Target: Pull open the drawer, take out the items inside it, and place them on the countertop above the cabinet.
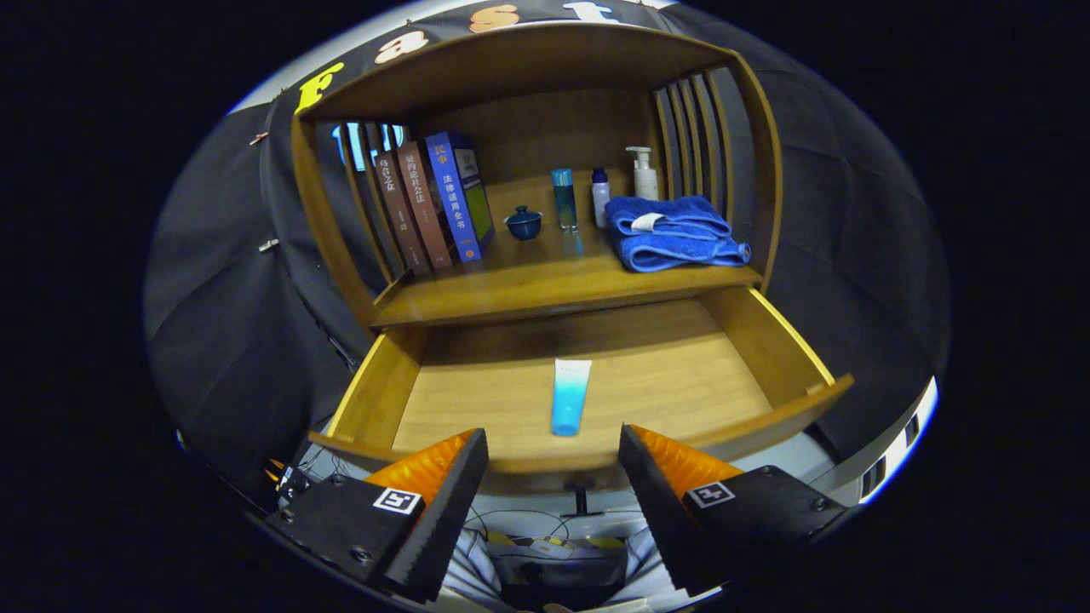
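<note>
The drawer (596, 375) is seen pulled out, a tube (570, 396) lying inside at 12 o'clock from the gripper (553, 451), whose fingers are held apart, gripping nothing.

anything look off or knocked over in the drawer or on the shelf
Nothing stands out. The tube lies flat in the open drawer; on the shelf the books lean, the bottles stand upright, and the towel is folded. The hand-held gripper is open, short of the drawer.
</note>
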Tool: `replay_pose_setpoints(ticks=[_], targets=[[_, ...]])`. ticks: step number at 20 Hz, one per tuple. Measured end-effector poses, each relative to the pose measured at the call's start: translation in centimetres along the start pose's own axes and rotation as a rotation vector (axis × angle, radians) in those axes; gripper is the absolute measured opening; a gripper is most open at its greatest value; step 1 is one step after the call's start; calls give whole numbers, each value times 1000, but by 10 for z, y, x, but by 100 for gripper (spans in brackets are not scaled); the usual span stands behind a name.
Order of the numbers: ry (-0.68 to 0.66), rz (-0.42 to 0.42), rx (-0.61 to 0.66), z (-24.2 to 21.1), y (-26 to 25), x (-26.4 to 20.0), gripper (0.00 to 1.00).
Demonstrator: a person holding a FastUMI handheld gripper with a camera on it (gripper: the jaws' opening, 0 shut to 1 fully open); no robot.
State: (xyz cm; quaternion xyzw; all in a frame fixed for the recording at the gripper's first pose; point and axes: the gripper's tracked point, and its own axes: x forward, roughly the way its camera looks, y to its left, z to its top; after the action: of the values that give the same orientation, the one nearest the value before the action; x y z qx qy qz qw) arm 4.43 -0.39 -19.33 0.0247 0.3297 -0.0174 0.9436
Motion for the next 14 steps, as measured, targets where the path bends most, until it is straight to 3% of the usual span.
replay_pose_setpoints(ticks=[5, 10, 14], targets=[[147, -25, -4, 9, -1, 71, 98], [351, -67, 22, -17, -7, 128, 97], [487, -107, 56, -45, -14, 146, 98]])
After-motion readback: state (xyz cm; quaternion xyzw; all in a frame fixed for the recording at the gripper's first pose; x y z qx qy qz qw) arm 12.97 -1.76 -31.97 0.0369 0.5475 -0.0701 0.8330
